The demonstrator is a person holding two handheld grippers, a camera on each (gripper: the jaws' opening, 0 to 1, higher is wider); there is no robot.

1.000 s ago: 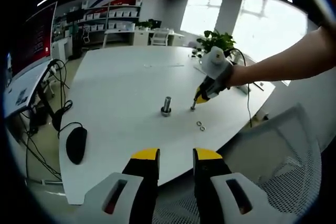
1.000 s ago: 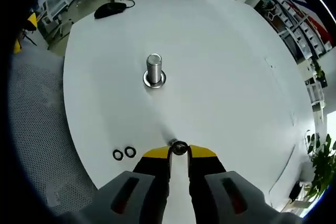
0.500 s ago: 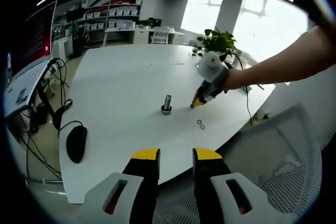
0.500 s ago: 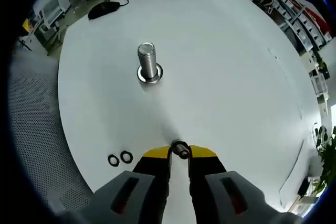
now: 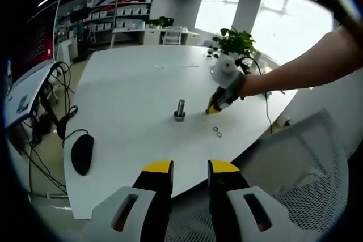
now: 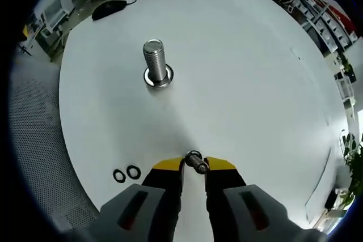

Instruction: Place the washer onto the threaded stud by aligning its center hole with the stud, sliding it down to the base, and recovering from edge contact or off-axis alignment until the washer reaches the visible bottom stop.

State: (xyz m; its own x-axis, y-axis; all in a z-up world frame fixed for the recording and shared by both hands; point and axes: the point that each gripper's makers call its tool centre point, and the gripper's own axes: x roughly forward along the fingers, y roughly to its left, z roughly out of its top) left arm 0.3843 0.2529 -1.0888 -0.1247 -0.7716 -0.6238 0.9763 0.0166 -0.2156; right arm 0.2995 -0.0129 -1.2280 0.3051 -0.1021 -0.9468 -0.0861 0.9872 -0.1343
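Broad white counter (image 5: pixel 130 89), matte and smooth, with a rounded edge; behind it in the left gripper view we see shelving, bright windows and a leafy potted plant (image 5: pixel 233 42). A black computer mouse (image 5: pixel 83 155) lies near the counter's edge, cables trailing off beside it. A grey mesh chair (image 5: pixel 317 162) sits at the counter's rim.

The threaded stud (image 6: pixel 154 62) stands upright on a flat round base, dull silver metal with fine ridges. Two small dark rings (image 6: pixel 126 173) lie side by side on the counter, well apart from the stud.

The right gripper (image 6: pixel 194 164) has yellow-tipped fingers pinching the washer (image 6: pixel 195 161), a small shiny metal ring, short of the stud. The left gripper (image 5: pixel 190 169) hangs off the counter's edge, fingers spread with nothing between them.
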